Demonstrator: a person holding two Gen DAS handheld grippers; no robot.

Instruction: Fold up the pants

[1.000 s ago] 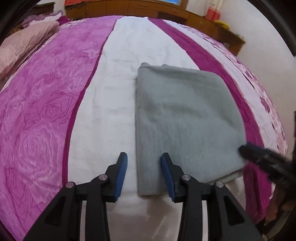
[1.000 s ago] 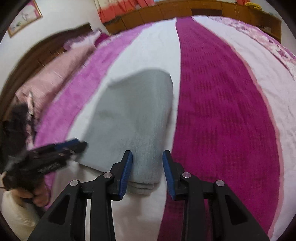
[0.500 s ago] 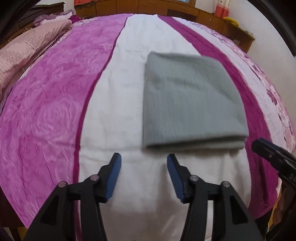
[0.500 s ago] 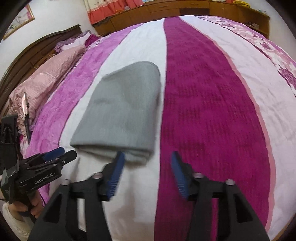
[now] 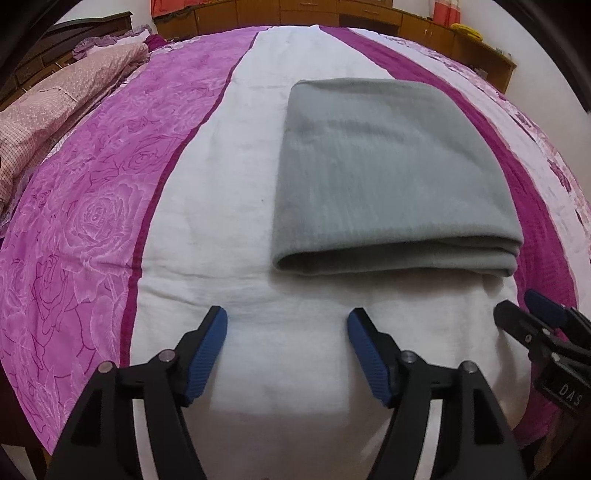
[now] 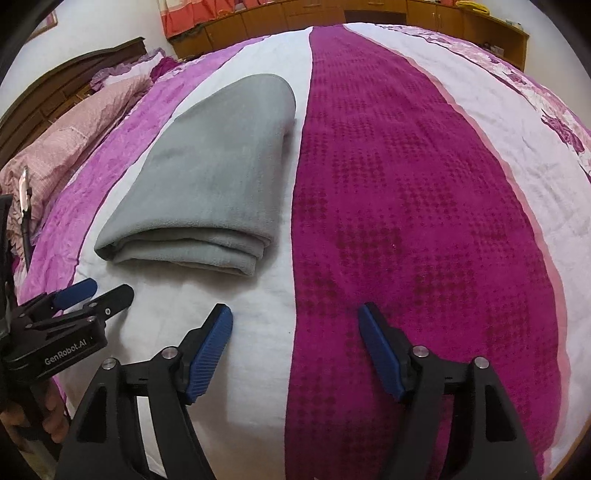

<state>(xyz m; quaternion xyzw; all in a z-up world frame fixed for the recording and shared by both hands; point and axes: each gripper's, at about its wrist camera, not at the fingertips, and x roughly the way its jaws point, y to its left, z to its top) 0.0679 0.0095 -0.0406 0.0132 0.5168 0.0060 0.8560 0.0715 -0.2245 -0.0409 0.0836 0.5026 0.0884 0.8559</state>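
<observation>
The grey pants (image 5: 388, 177) lie folded into a thick rectangle on the white stripe of the bed, its layered near edge facing me. In the right wrist view the folded pants (image 6: 207, 173) sit at the upper left. My left gripper (image 5: 287, 317) hovers over bare sheet just short of that near edge, its jaws opening with nothing between them. My right gripper (image 6: 295, 314) hangs over the line between the white and dark magenta stripes, jaws opening and empty too. Each gripper shows at the other view's edge: the right gripper (image 5: 532, 321) and the left gripper (image 6: 92, 293).
A striped pink, white and magenta bedspread (image 5: 92, 206) covers the bed. Pink pillows (image 5: 55, 103) lie at the far left by a dark headboard. Wooden cabinets (image 5: 369, 14) line the far wall. A hand (image 6: 40, 417) holds the left gripper's handle.
Both grippers let go of the pants' near edge, opened wide and drew back toward me. The folded pants now lie free on the bed, farther from the fingers.
</observation>
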